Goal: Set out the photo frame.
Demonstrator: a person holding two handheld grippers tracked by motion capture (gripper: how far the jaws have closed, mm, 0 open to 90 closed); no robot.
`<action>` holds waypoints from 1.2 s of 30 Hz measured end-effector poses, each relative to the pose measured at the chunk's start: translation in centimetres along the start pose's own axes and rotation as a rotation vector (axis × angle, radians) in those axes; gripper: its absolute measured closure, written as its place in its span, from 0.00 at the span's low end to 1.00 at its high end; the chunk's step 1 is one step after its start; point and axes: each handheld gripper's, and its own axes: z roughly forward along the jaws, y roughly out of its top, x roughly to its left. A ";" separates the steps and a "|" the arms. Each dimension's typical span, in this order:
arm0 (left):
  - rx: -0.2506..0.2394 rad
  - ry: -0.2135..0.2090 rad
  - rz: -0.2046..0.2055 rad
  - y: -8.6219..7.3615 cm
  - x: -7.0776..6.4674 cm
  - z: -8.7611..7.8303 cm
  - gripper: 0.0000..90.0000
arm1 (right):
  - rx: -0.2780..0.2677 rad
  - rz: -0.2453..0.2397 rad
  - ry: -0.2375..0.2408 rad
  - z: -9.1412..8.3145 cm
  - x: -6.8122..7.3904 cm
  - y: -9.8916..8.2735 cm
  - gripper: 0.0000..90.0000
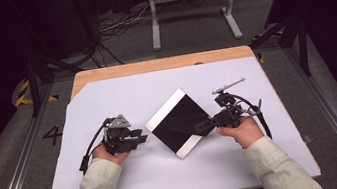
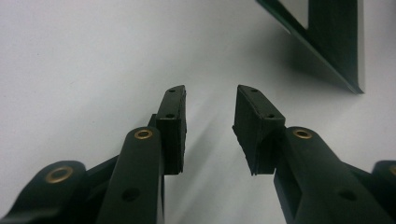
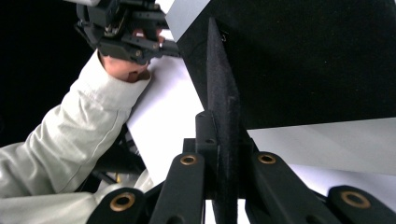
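Resting low over the white sheet that covers the table, my left tool has its two pads apart with only bare paper between them; it holds nothing. It points toward the black panel and stops just beside the panel's left corner without touching it. In the left gripper view this tool is wide, and one corner of the panel lies ahead at the upper right.

The panel lies flat near the middle of the sheet, turned like a diamond, with a pale strip along two opposite edges.

On the right side, my right tool is at the panel's right edge. In the right gripper view its pads are pressed together, and the panel is right beside them; I cannot tell if the edge is pinched.
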 end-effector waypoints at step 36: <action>0.003 -0.002 0.009 0.0 0.0 0.0 0.71 | -0.313 -0.257 -0.183 0.4 -0.2 -1.6 0.97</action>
